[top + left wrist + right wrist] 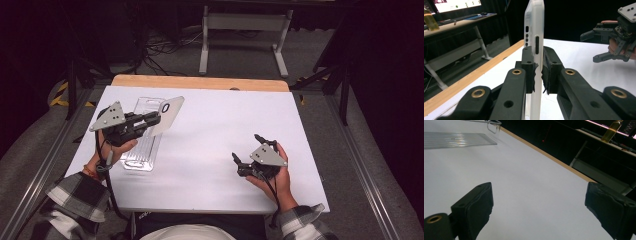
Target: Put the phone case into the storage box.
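Left gripper (150,120) clamped on the edge of a white phone case (167,114), held up over the clear plastic tray (142,150) at the table's (210,125) left side; the case's lower end is cut off in the left gripper view, no readable marking on it. Right gripper (247,152) jaws wide, nothing between them, low over bare tabletop at right. Screen and yellowish bottle (612,128) on the far desk too blurred to read.

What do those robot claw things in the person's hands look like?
Both the left gripper and the right gripper are black, each with two chunky jaws, brass-coloured rivets, a grey three-cornered plate and a trailing black cable. The person wears black-and-white checked sleeves.
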Motion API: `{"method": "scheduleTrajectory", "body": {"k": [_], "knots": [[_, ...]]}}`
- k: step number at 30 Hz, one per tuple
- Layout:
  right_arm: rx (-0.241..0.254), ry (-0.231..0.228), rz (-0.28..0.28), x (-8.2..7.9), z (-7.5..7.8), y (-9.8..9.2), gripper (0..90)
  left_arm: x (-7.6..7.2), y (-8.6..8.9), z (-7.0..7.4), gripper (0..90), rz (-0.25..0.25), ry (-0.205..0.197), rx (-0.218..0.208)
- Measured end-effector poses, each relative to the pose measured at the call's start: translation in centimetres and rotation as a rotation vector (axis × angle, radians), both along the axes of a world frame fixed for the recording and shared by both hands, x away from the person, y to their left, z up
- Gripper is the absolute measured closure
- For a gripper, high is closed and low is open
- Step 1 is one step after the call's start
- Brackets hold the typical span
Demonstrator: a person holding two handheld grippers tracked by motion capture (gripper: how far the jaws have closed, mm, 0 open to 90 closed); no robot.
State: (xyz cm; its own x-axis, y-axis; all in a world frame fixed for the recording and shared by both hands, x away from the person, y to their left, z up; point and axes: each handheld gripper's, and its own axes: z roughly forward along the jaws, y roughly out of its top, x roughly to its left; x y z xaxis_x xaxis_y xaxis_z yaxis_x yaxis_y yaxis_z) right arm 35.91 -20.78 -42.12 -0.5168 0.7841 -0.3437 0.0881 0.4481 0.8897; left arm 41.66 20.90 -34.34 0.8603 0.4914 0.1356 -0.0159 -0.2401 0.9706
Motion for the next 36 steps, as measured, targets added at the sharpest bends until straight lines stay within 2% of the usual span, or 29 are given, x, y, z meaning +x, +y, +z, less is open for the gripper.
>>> {"method": "scheduleTrajectory", "body": {"k": [6, 10, 15, 21, 33, 36], "knots": [[0.002, -0.002, 0.001, 0.0, 0.0, 0.0, 8.6, 0.2, 0.3, -0.1, 81.2, 0.007, 0.006, -0.008], [-0.001, -0.002, 0.001, 0.0, 0.0, 0.0, 8.6, 0.3, 0.5, 0.0, 81.2, 0.009, 0.001, 0.001], [0.007, 0.002, 0.002, 0.0, 0.0, 0.1, 9.1, 0.3, 0.7, 0.0, 81.2, 0.017, -0.004, -0.013], [0.006, 0.002, 0.003, 0.0, 0.1, 0.1, 9.1, 0.4, 0.9, -0.1, 81.2, 0.022, 0.009, -0.011], [0.006, 0.002, 0.002, -0.1, 0.1, 0.0, 9.1, 0.8, 1.5, -0.2, 81.2, 0.04, 0.009, -0.002], [0.006, 0.003, 0.003, 0.0, 0.0, 0.1, 9.1, 0.9, 1.7, -0.3, 81.2, 0.048, 0.015, -0.012]]}}
